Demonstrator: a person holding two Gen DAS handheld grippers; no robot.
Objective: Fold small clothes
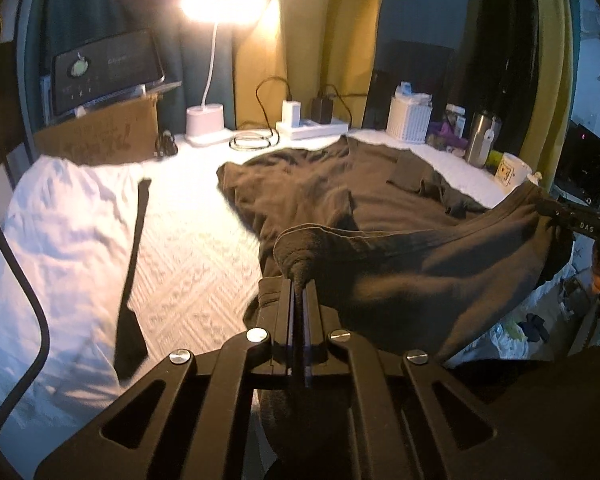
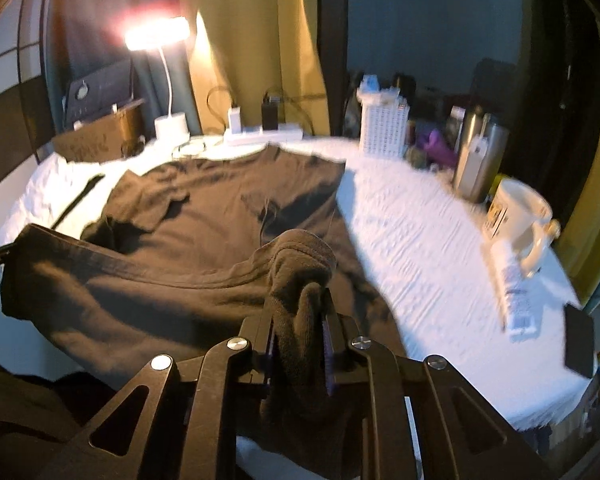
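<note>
A dark brown T-shirt [image 1: 340, 184] lies spread on the white bed cover [image 1: 188, 248]; it also shows in the right wrist view [image 2: 220, 208]. My left gripper [image 1: 299, 284] is shut on one corner of its near hem. My right gripper [image 2: 300, 304] is shut on the other corner, with a thick bunch of cloth between its fingers. The hem hangs stretched between the two grippers, lifted above the bed. The right gripper also shows at the right edge of the left wrist view [image 1: 556, 212].
A lit white desk lamp [image 1: 206, 120], a power strip with chargers [image 1: 312, 126], a white basket [image 1: 410, 118], a steel flask [image 1: 482, 138] and a white mug [image 2: 520, 216] line the far and right edges. A white pillow [image 1: 52, 248] and a black strap [image 1: 134, 256] lie left. A black phone [image 2: 579, 340] lies near right.
</note>
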